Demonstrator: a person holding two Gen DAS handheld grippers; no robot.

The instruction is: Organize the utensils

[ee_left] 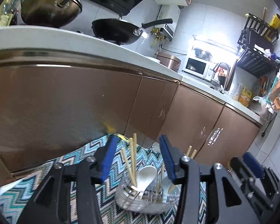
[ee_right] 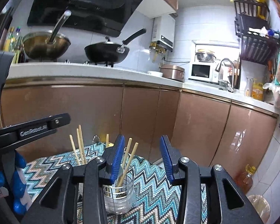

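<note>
Both your grippers stand apart with nothing between the pads. The left gripper (ee_left: 138, 160) hangs above the holder (ee_left: 143, 196), its blue pads clear on either side of the chopsticks (ee_left: 133, 160) standing in it. The right gripper (ee_right: 142, 158) is likewise spread; its left pad sits just beside two chopsticks in the near compartment, not pressing on them as far as the right view shows.

The utensils are in the holder, which rests on the zigzag mat (ee_left: 46, 177). The chopsticks stand upright and lean on the rim; a white spoon (ee_left: 146, 175) sits bowl-up beside them. A second spoon seems to stand behind the right pad of your left gripper, partly hidden.

Judgement: the sorting looks complete or near it. With the pads this close to the sticks, draw back straight, or you may tip the holder.
</note>
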